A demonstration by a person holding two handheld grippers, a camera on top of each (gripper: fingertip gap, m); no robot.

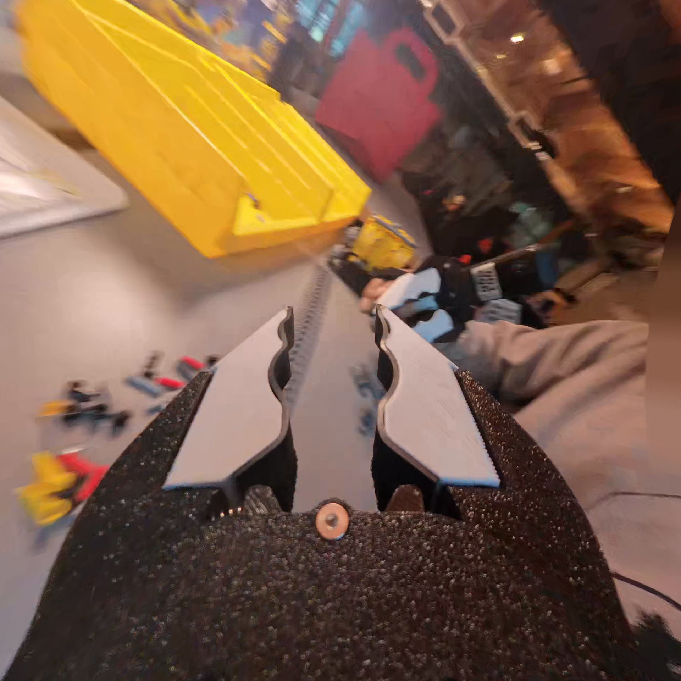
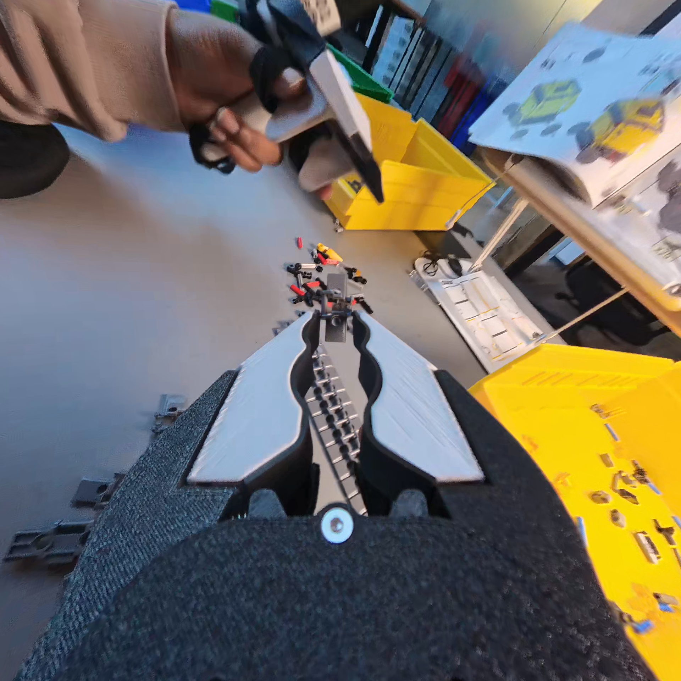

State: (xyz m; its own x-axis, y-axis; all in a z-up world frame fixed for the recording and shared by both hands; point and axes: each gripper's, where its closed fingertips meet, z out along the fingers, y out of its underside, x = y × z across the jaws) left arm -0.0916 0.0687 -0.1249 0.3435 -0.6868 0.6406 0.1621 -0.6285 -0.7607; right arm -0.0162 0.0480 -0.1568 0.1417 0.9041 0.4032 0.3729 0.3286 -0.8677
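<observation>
Left wrist view, heavily motion-blurred. Left of frame: scattered small parts (image 1: pixel 110 398), red, black, yellow and blue, lying on the bench (image 1: pixel 92 294). Upper left: big yellow bin (image 1: pixel 184 129). Centre: left gripper (image 1: pixel 333 317) with jaws wide apart and nothing between them. It hangs above a long toothed track strip (image 1: pixel 313 320) that runs along the bench under the gap. Right of centre: right gripper (image 1: pixel 423 298) low at the far end of that strip, with a grey sleeve (image 1: pixel 552 361) beside it. Upper right: a red bag (image 1: pixel 376 99).

Right wrist view. Lower left: flat grey pieces (image 2: pixel 92 492) on the bench. Upper left: a hand (image 2: pixel 221 92) holds the left gripper well above the bench. Centre: right gripper fingertips bracket a small grey assembly (image 2: pixel 335 320) at the end of the track strip. I cannot tell whether they clamp it or only sit beside it. The parts pile is just beyond. Upper right: an open instruction booklet (image 2: pixel 589 110). Lower right: a second yellow bin (image 2: pixel 552 405) holding loose small parts.
</observation>
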